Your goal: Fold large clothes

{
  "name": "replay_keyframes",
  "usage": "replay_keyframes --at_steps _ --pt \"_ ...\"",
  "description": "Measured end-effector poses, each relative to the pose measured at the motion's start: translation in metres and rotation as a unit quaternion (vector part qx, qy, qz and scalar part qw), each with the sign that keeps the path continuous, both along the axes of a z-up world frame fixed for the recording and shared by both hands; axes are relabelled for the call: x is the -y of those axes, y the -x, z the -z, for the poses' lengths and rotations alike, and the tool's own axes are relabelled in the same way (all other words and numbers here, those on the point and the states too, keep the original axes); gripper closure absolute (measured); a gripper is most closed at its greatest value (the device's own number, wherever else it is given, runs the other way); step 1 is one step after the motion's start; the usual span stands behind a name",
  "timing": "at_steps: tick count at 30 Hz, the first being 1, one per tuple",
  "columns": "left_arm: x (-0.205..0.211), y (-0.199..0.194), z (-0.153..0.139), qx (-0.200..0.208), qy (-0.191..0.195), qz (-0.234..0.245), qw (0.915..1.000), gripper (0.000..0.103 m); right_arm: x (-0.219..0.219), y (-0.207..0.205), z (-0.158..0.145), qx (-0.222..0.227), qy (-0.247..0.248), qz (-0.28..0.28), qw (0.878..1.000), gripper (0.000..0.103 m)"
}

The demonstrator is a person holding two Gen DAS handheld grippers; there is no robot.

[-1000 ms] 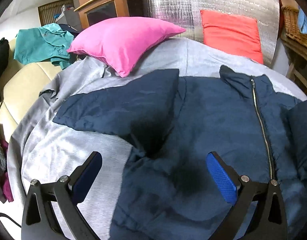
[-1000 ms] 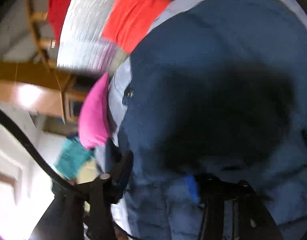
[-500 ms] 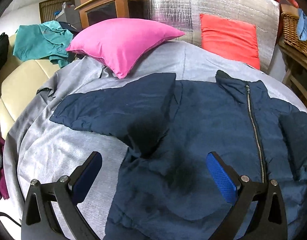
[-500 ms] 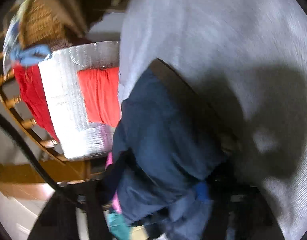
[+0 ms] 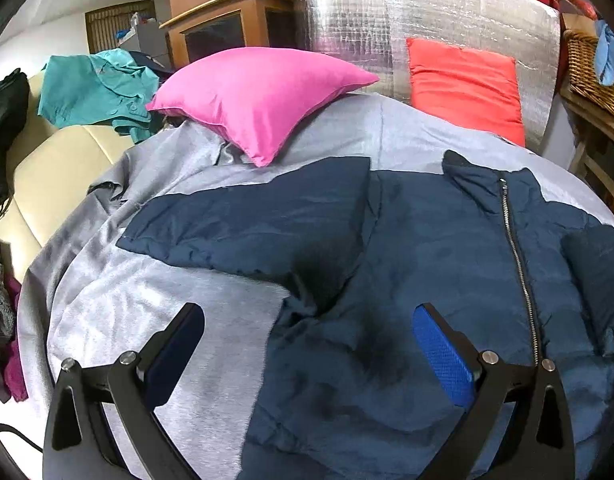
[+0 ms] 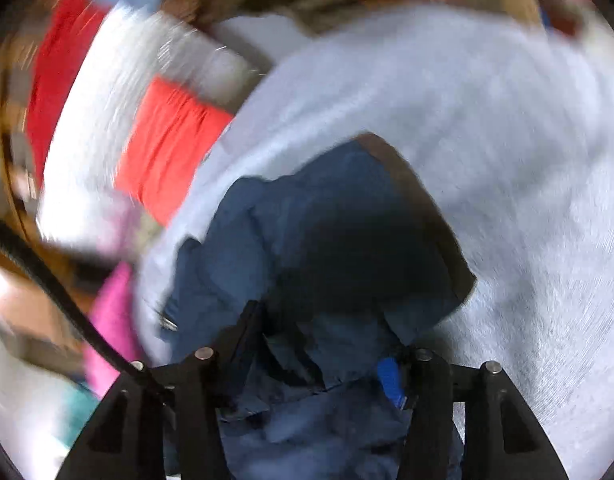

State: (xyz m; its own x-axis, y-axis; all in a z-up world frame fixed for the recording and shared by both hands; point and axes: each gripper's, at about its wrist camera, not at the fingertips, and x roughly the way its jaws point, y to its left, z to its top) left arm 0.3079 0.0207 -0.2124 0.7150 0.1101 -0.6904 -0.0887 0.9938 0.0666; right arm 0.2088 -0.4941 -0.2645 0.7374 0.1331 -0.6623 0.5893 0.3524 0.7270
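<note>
A navy padded jacket (image 5: 427, 248) lies zipped, front up, on a grey sheet (image 5: 155, 320); its left sleeve (image 5: 259, 220) stretches out to the left. My left gripper (image 5: 307, 344) is open and empty, hovering over the jacket's lower left edge. In the blurred right wrist view my right gripper (image 6: 323, 364) is shut on a bunched part of the jacket (image 6: 339, 248), which hangs in folds ahead of the fingers above the sheet (image 6: 507, 160).
A pink pillow (image 5: 259, 92) and a red-orange pillow (image 5: 467, 84) sit at the head of the bed. Teal clothes (image 5: 95, 92) lie on a cream chair at left. A wicker basket (image 5: 591, 76) stands at right.
My right gripper has swung quickly with the jacket fabric held in it; its view turned from over the jacket to the grey sheet. My left gripper has barely moved and stays open.
</note>
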Motion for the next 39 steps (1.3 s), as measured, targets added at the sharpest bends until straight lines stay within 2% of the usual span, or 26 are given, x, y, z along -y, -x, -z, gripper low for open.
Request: replay_keyframes --at_steps 1,3,7,8,10,12,15,17,19,22,25,28,31,35,36,37,38,39 --pt "-0.004 0.000 0.000 0.000 0.004 -0.003 1.0000 0.000 0.009 0.012 0.007 0.008 -0.034 0.023 0.999 0.038" --pt "-0.007 -0.001 0.000 -0.003 0.013 -0.005 0.9999 0.000 0.017 0.016 0.013 0.007 -0.058 0.049 0.997 0.032" --pt "-0.004 -0.001 0.001 -0.005 0.019 -0.001 0.9998 0.000 0.034 0.026 0.032 0.001 -0.105 0.070 0.992 0.032" --pt "0.000 -0.001 0.001 -0.005 0.015 0.003 0.9999 0.000 0.035 0.018 0.039 0.001 -0.116 0.077 0.990 0.032" --pt "0.007 0.001 0.002 -0.004 0.006 0.012 0.9999 0.000 0.038 0.025 0.045 0.022 -0.142 0.107 0.984 0.032" --pt "0.012 0.000 0.003 -0.003 0.000 0.020 0.9998 0.000 0.036 0.025 0.041 0.038 -0.139 0.114 0.983 0.033" --pt "0.016 -0.003 0.006 -0.012 0.000 0.025 0.9996 0.000 0.030 0.022 0.019 0.054 -0.071 0.113 0.990 0.057" --pt "0.017 -0.004 0.008 -0.019 0.005 0.027 0.9995 0.000 0.026 0.019 0.002 0.041 -0.009 0.108 0.993 0.058" --pt "0.019 -0.003 0.008 -0.018 0.002 0.027 0.9995 0.000 0.020 0.013 -0.013 0.031 0.045 0.100 0.994 0.064" --pt "0.017 -0.002 0.005 -0.008 -0.003 0.021 0.9997 0.000 0.005 0.018 -0.043 0.038 0.136 0.084 0.986 0.069" --pt "0.010 -0.001 0.001 0.001 0.000 0.009 1.0000 0.000 -0.024 0.007 -0.073 0.089 0.206 0.033 0.974 0.069" --pt "0.001 0.000 -0.001 0.006 0.001 -0.005 1.0000 0.000 -0.068 -0.003 -0.097 0.169 0.255 -0.044 0.951 0.069" --pt "-0.011 0.001 -0.003 0.010 0.001 -0.024 0.9997 0.000 -0.129 -0.007 -0.116 0.237 0.285 -0.153 0.916 0.069" --pt "-0.038 0.003 -0.009 0.020 0.010 -0.066 0.9976 0.000 -0.209 -0.010 -0.122 0.279 0.282 -0.297 0.868 0.069" --pt "-0.043 0.004 -0.010 0.022 0.012 -0.076 0.9968 0.000 -0.223 -0.011 -0.121 0.281 0.279 -0.323 0.860 0.059" --pt "-0.049 0.004 -0.011 0.022 0.015 -0.085 0.9960 0.000 -0.233 -0.012 -0.121 0.277 0.272 -0.345 0.854 0.031" --pt "-0.055 0.005 -0.011 0.023 0.020 -0.097 0.9948 0.000 -0.239 -0.017 -0.118 0.266 0.264 -0.364 0.853 0.020" --pt "-0.058 0.005 -0.011 0.023 0.023 -0.101 0.9944 0.000 -0.238 -0.021 -0.114 0.261 0.258 -0.368 0.854 0.014"
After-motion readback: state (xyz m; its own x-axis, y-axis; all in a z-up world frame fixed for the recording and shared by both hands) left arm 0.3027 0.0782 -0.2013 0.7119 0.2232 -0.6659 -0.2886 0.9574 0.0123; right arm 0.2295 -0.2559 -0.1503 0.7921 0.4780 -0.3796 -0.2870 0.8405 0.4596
